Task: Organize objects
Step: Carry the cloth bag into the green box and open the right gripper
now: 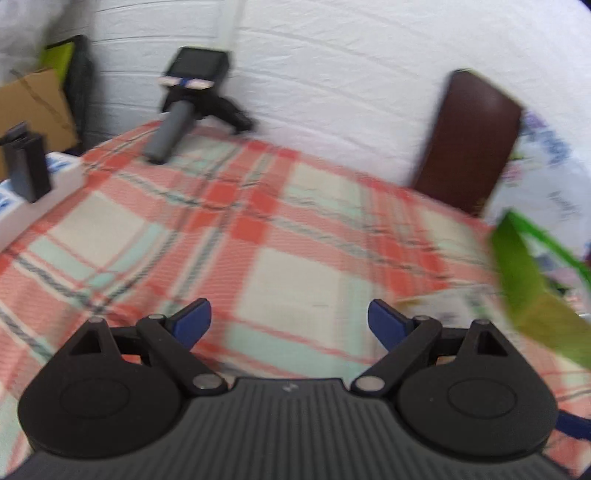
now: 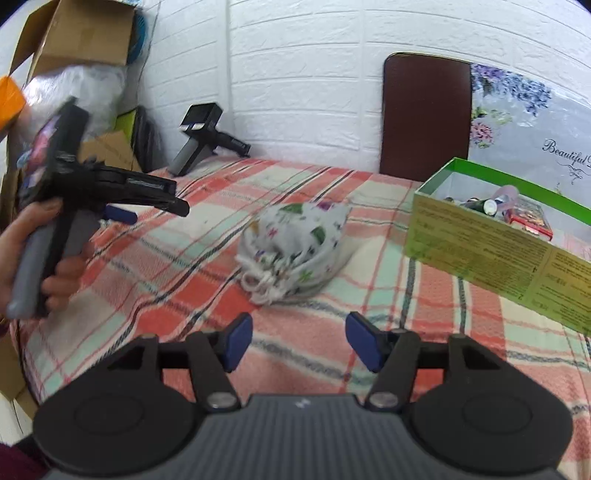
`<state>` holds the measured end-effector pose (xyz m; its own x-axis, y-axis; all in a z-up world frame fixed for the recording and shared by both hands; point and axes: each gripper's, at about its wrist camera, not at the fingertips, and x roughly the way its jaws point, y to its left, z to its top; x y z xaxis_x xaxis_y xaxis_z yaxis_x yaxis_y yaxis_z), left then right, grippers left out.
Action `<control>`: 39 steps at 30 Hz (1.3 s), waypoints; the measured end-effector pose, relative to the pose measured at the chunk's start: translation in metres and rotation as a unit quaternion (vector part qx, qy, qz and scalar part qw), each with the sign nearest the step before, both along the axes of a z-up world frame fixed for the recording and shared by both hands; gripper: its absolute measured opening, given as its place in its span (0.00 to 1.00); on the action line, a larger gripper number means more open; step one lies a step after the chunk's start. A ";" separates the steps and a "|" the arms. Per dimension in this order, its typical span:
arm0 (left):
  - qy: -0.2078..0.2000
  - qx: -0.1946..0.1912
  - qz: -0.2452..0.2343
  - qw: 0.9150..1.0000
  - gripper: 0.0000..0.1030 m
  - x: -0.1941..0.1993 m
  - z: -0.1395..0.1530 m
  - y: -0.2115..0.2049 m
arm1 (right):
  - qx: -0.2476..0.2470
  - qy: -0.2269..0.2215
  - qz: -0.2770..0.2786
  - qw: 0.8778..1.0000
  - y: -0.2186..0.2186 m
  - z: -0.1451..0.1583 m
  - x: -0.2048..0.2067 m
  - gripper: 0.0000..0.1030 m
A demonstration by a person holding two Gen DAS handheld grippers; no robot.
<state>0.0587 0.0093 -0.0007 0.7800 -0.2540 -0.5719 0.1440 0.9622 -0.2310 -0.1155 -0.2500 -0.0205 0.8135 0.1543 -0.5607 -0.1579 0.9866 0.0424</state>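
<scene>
My right gripper is open, its blue pads apart over the plaid blanket and nothing between them. A white floral drawstring pouch lies on the blanket just ahead of it. To the right stands an open green box with several small items inside. A hand at the left holds my left gripper above the blanket. In the left wrist view, which is blurred, the left gripper is open and empty, with the green box at its right edge.
A spare black gripper tool lies at the blanket's far edge by the white brick wall. A brown chair back stands behind. Cardboard boxes and bags pile at the left. A white box with a black item is at the left.
</scene>
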 end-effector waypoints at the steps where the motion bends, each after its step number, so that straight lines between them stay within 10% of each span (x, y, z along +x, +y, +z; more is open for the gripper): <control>1: -0.002 -0.008 -0.016 1.000 0.93 -0.003 0.007 -0.009 | 0.002 0.001 0.004 1.000 0.000 0.001 0.007 0.77; 11: 0.141 -0.064 -0.100 0.983 1.00 0.026 -0.024 -0.071 | -0.016 0.026 0.032 0.999 0.015 -0.023 0.076 0.87; 12: 0.128 -0.064 -0.095 0.985 1.00 0.024 -0.025 -0.072 | -0.012 0.035 0.040 0.999 0.016 -0.027 0.081 0.77; 16: 0.129 -0.104 -0.146 0.975 0.48 0.019 -0.016 -0.076 | -0.029 0.011 0.035 0.999 0.024 -0.024 0.072 0.51; 28: -0.006 -0.091 -0.259 0.961 0.46 -0.006 0.076 -0.178 | -0.084 -0.155 -0.084 0.981 -0.040 0.032 0.027 0.41; 36: -0.002 -0.054 -0.326 0.944 0.48 0.001 0.064 -0.295 | -0.095 -0.133 -0.175 0.971 -0.135 0.027 0.032 0.41; 39: -0.023 0.014 -0.299 0.954 0.57 0.003 0.053 -0.322 | -0.132 -0.101 -0.225 0.960 -0.172 0.013 0.059 0.47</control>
